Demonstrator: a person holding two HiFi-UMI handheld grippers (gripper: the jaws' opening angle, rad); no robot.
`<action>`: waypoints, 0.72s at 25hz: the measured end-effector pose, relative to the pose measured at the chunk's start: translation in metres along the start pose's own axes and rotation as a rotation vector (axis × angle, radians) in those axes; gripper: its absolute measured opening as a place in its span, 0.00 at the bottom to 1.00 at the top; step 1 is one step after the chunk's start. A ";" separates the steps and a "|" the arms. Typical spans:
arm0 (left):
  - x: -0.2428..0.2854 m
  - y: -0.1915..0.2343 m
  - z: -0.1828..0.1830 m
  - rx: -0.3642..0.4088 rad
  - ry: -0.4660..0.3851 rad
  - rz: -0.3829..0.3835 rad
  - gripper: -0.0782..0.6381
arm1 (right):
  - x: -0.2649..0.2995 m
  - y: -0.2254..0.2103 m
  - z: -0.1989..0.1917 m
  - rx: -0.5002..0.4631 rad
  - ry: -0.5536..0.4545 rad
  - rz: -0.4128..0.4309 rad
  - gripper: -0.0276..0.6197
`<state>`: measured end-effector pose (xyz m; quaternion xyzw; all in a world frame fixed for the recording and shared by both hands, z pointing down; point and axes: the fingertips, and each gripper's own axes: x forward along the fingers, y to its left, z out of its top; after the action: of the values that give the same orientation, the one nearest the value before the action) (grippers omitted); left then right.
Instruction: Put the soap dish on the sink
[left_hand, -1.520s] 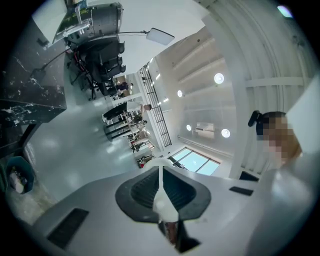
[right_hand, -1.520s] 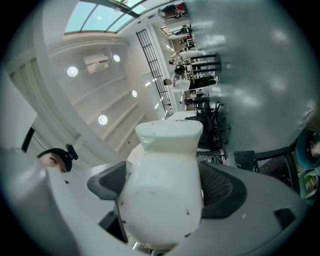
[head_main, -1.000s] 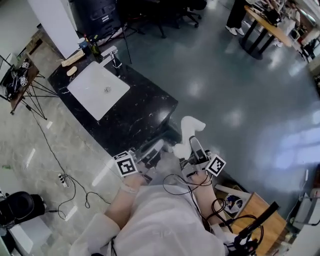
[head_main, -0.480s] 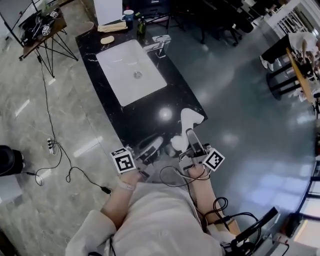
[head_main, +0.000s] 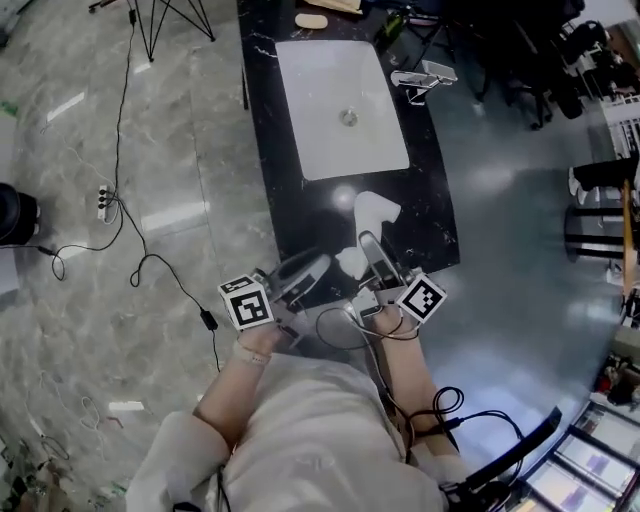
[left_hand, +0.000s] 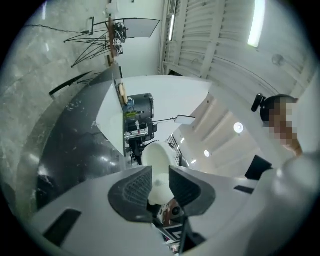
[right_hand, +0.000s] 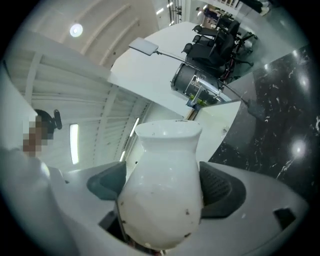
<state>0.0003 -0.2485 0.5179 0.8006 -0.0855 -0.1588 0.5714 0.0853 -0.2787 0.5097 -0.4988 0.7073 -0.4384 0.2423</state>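
Nearest us, the left gripper (head_main: 318, 266) hung with its jaws released, a narrow gap between them. Just to its right, the right gripper (head_main: 368, 246) had its jaws clenched on the white soap dish (head_main: 376, 212), which we held up at the near end of the black tabletop (head_main: 290, 215). Farther along, the white sink (head_main: 320, 90) sat in that tabletop, with a faucet (head_main: 425, 75) at its right.

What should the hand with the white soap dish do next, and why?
Probably carry the right gripper forward over the black counter toward the white sink. Its jaws are shut on the soap dish, which hangs at the counter's near end, short of the basin.
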 end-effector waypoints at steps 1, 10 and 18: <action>-0.005 0.007 0.002 -0.010 -0.016 0.014 0.23 | 0.009 -0.008 -0.009 -0.020 0.037 -0.028 0.74; -0.037 0.064 0.008 -0.082 -0.086 0.105 0.23 | 0.059 -0.054 -0.083 -0.208 0.306 -0.215 0.74; -0.053 0.092 -0.001 -0.154 -0.143 0.113 0.23 | 0.071 -0.065 -0.112 -0.313 0.394 -0.295 0.74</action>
<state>-0.0450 -0.2619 0.6133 0.7348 -0.1584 -0.1893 0.6318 0.0025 -0.3095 0.6282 -0.5329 0.7195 -0.4430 -0.0457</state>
